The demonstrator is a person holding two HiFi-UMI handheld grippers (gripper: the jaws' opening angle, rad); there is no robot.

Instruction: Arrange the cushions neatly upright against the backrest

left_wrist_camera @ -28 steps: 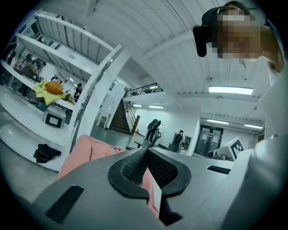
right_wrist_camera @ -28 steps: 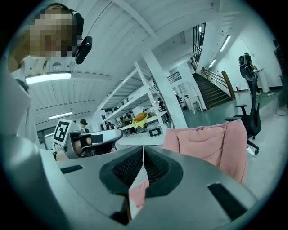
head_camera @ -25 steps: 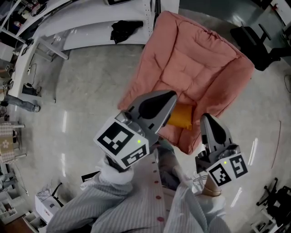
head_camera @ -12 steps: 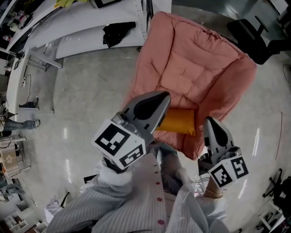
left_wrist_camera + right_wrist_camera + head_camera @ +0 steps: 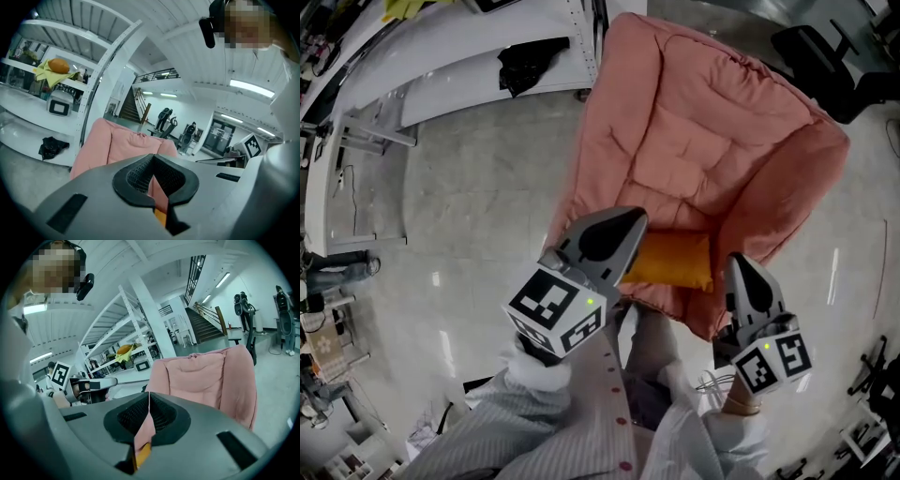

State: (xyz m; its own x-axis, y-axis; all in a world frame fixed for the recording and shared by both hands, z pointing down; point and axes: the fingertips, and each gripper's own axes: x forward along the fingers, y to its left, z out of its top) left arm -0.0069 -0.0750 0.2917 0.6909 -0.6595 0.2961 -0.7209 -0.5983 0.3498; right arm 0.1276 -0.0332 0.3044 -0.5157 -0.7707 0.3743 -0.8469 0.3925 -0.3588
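Barely started: cushion's down at the front of the seat, not against the backrest

Left gripper (image 5: 626,223) and right gripper (image 5: 741,267) both have their jaws pressed together on nothing, one at each end of the orange cushion (image 5: 670,260). It sits at 6 o'clock on the pink armchair (image 5: 703,141), well apart from the backrest up at 12, so I'd say it needs grabbing and standing up. Shiny grey concrete floor (image 5: 478,216), white shelving (image 5: 441,66) at 10 o'clock, black office chair (image 5: 811,47) at 2.
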